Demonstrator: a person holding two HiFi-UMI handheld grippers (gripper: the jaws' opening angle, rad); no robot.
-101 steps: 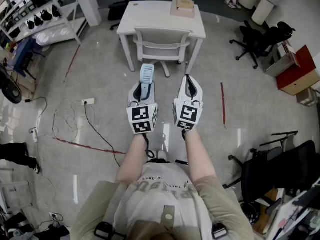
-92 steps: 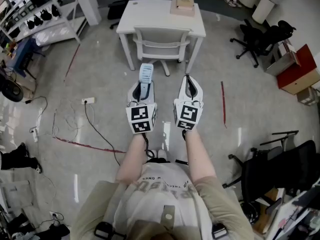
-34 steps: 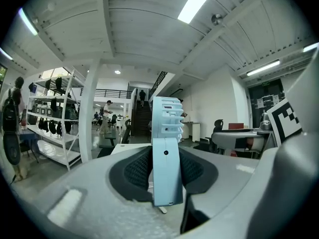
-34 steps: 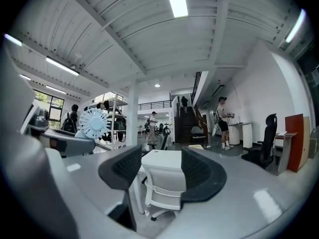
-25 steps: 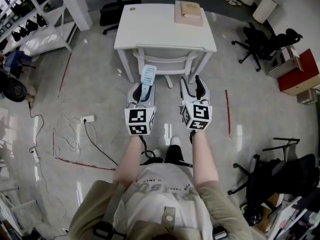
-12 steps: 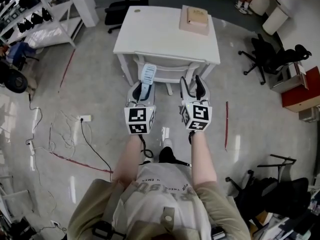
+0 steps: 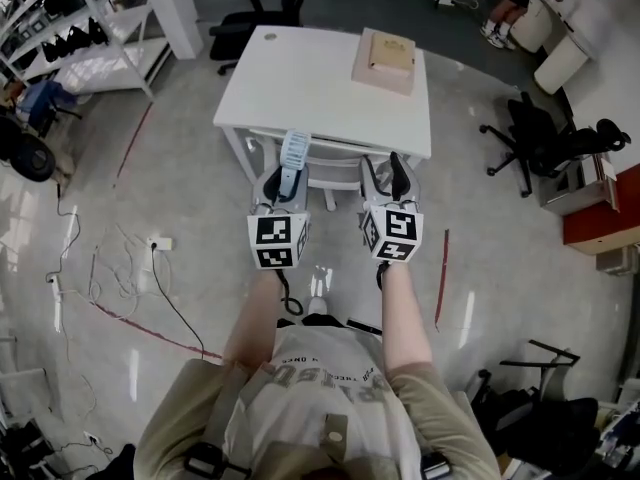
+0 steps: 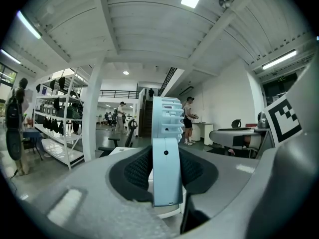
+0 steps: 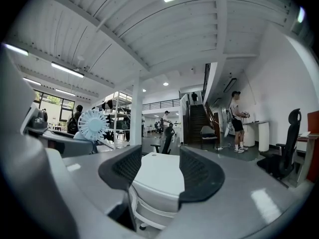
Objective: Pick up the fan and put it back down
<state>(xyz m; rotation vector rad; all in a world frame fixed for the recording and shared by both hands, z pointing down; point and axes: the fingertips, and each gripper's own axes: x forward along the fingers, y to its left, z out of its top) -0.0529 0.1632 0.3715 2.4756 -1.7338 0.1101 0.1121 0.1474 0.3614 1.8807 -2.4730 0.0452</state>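
A light blue hand fan (image 7: 294, 153) stands upright between the jaws of my left gripper (image 7: 283, 175), which is shut on its handle. In the left gripper view the fan (image 8: 165, 153) fills the middle, both dark pads of the left gripper (image 8: 164, 171) pressed on its sides. My right gripper (image 7: 385, 171) is held beside it, open, with nothing in it. Through the right gripper (image 9: 155, 176) I see the fan's round head (image 9: 92, 124) at the left. Both grippers point level at a white table (image 7: 300, 78) just ahead.
A white chair (image 7: 335, 156) is tucked under the table's near side. A tan box (image 7: 385, 56) lies on the table's far right. Black office chairs (image 7: 545, 138) stand at the right, white shelving (image 7: 90, 38) at the far left, and cables (image 7: 130, 268) trail on the floor at the left.
Both grippers have moved forward together toward the white table, whose near edge now lies just past their tips. The fan stays in the left gripper.
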